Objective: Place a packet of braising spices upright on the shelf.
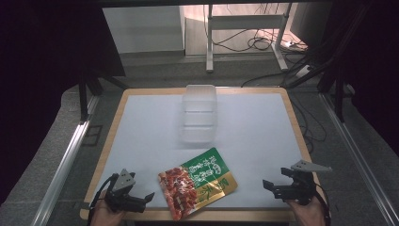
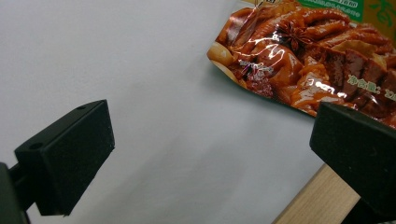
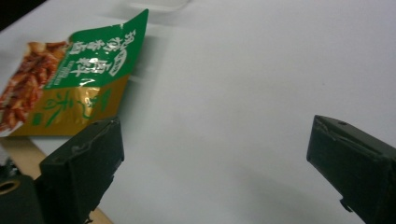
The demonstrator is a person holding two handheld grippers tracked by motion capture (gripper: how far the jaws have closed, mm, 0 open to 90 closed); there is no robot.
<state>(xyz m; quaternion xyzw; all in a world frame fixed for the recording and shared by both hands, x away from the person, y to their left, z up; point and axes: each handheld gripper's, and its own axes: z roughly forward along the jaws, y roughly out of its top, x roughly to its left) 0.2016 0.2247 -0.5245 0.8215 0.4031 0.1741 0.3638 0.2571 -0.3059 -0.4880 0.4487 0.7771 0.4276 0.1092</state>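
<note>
Snack pouch (image 1: pixel 197 183) lies near the table (image 1: pixel 141 122) front edge; left hand-held gripper (image 1: pixel 147 197) and right hand-held gripper (image 1: pixel 268 185) flank it, both spread, gripping nothing.

snack pouch (image 1: pixel 197 188): chinese print, not legible.

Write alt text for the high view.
A printed food pouch lies near the front edge of a white-topped table, between two open black hand-held grippers, left gripper and right gripper. A clear plastic container sits farther back, near the table's middle.
</note>
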